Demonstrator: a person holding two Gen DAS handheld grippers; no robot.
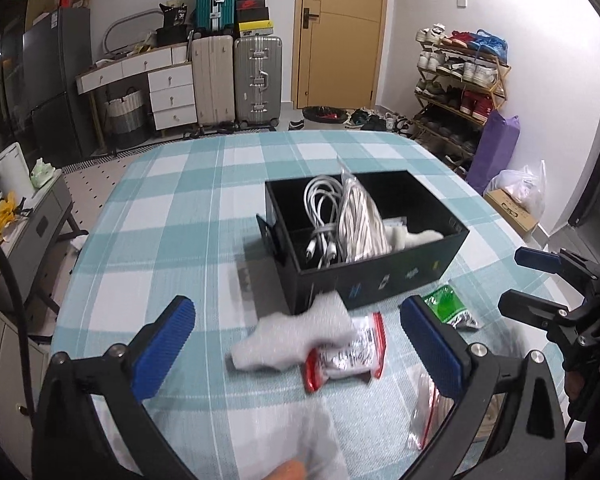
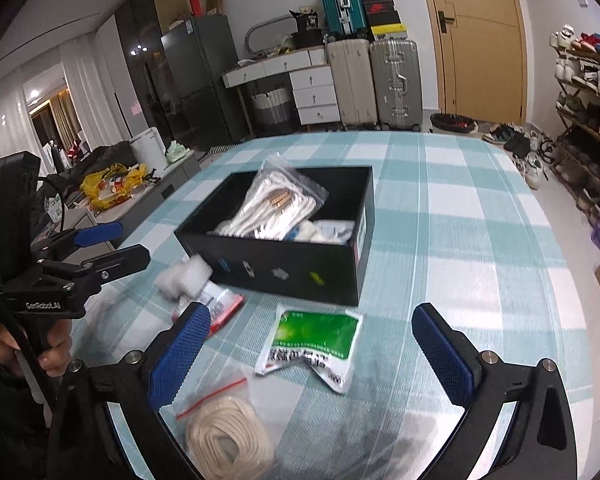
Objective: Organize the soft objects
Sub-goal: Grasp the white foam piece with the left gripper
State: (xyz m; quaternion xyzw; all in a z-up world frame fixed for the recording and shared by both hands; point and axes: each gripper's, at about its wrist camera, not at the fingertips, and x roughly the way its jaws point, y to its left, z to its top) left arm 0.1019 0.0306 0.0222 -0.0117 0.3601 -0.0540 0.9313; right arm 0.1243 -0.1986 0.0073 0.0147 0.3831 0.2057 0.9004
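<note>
Black cardboard box sits open on a teal-and-white checked tablecloth, already holding white cables and a bagged bundle of white rope, as a person with two handheld grippers sorts soft items. Both the left gripper and the right gripper hang above the table with fingers spread wide, holding nothing. Four items wait just in front of the box: a white foam piece, lying partly over a red-edged packet; a green-and-white sachet; and a zip bag of cream cord nearest the right wrist camera. The sort appears partway done, with a fresh pick-up in hand. The foam piece lies between the left fingers, its long axis running roughly left-to-right across that camera's frame, its far end touching or nearly touching the box wall. Next, that gripper would likely need to lower and close across the foam's narrow width.
</note>
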